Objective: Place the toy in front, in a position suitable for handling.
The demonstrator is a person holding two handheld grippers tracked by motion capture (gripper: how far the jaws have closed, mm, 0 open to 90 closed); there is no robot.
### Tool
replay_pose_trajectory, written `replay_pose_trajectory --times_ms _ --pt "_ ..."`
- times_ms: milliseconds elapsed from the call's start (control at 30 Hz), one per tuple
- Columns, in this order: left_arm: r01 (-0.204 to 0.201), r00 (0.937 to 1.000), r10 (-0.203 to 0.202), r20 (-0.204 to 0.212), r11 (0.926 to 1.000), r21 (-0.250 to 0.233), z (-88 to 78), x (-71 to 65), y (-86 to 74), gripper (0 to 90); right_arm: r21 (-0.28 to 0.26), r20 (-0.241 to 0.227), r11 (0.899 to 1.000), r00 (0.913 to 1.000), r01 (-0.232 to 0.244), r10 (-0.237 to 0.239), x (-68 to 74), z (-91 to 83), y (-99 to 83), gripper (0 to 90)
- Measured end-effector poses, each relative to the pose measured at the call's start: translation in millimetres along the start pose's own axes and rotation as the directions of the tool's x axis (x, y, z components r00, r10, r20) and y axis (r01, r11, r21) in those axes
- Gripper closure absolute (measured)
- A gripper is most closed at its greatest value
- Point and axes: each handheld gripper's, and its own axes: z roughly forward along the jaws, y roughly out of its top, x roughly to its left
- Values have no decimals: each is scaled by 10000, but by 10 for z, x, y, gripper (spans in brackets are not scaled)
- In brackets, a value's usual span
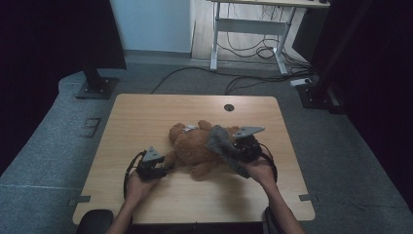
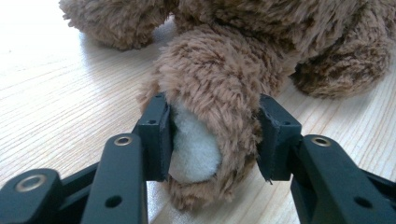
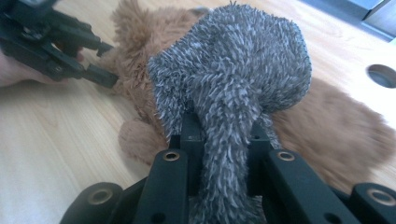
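Dressing the teddy bear (image 1: 192, 146): garment not yet on.
Left gripper (image 2: 212, 140) is clamping a paw; right gripper (image 3: 223, 135) is pinching the grey fuzzy garment (image 3: 233, 70) beside the bear on the tabletop (image 1: 146, 117).

— What colour is the teddy bear (image 1: 192, 146)?
— Brown and shaggy, with a cream-white pad on its paw (image 2: 194, 147).
— And the fuzzy cloth (image 3: 233, 79)?
— Grey, flecked lighter at the fibre tips.
— The table (image 1: 146, 117)?
— Pale wood grain, under black gripper jaws.

Wooden table (image 1: 146, 122) with a grommet hole (image 1: 229, 107) — desk frame (image 1: 248, 29), floor cables (image 1: 253, 80) behind.
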Motion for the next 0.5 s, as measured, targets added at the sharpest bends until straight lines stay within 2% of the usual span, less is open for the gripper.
replay_pose_trajectory --times_ms 100,200,367,500 --pt "11 10000 -11 19 10000 22 -2 0 -2 546 344 -60 9994 10000 58 -56 13 160 -36 760" --pt "41 10000 -42 71 10000 54 -1 6 -1 565 605 -125 9981 9999 -75 83 -1 250 -125 759" --pt "-50 10000 50 53 9999 95 1 2 0 582 755 -327 9964 9986 -382 408 -43 289 -285 760" --pt "-56 10000 55 60 9999 96 2 1 0 590 991 -488 9943 9978 -392 442 -51 292 -383 759"
